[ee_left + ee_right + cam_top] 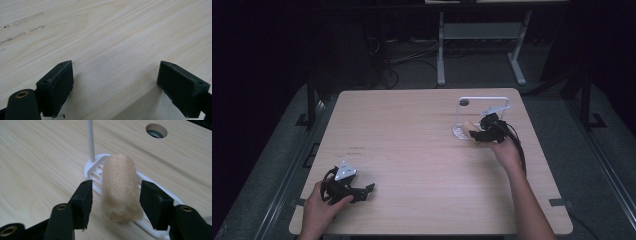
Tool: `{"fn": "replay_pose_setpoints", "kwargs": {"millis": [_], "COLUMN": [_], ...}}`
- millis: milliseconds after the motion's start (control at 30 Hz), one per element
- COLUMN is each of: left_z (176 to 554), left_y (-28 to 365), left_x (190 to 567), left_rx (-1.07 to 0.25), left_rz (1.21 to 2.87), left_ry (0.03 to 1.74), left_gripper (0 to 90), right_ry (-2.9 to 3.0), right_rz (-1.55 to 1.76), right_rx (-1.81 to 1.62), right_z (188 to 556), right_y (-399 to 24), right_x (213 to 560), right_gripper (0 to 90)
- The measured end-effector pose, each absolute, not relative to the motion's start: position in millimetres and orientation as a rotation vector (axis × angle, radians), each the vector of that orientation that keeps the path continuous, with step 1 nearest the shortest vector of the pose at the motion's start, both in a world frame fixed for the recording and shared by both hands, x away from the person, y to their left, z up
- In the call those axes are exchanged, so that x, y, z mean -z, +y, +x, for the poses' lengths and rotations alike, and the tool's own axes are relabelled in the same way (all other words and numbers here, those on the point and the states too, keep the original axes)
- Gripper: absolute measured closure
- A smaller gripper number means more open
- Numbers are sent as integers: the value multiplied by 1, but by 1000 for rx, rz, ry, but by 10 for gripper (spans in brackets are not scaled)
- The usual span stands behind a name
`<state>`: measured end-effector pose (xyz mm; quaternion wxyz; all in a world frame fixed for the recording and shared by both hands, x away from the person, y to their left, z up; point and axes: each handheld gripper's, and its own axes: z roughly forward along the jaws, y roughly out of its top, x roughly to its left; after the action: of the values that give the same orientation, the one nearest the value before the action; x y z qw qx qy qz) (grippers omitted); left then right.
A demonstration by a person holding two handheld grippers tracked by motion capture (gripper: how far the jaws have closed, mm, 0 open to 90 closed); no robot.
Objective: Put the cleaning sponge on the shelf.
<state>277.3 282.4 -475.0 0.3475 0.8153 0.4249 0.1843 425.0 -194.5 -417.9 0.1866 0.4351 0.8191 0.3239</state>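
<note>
Looking along our right gripper (115,197), we see a beige rolled towel (121,187) between its jaws, lying on the slatted base of a white wire rack (96,170). A narrow gap shows on each side, so the pads are not pressing it. Our left gripper (115,87) rests spread wide over the bare wooden table (412,130). Faint marks on the tabletop are unreadable.

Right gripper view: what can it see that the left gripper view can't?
The right gripper view has a fuzzy tan roll between its claw's two sides, with small gaps, lying on a white slotted rack with a thin post, plus a round hole. The left gripper view has an open left claw over bare wood. Both share the light wooden table.
</note>
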Motion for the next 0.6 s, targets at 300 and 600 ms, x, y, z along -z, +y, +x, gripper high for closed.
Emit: {"fn": "replay_pose_setpoints", "kwargs": {"millis": [300, 600], "left_z": [277, 277], "left_y": [282, 282], "left_x": [475, 475], "left_rx": [-478, -479], "left_rz": [2115, 2115], "left_ry": [1102, 1101], "left_gripper": [131, 131], "right_ry": [2290, 2360], "right_rz": [1212, 1212], "right_rx": [-993, -993], "right_z": [398, 392], "right_y": [-202, -199], "right_x": [411, 425], "right_gripper": [715, 898]}}
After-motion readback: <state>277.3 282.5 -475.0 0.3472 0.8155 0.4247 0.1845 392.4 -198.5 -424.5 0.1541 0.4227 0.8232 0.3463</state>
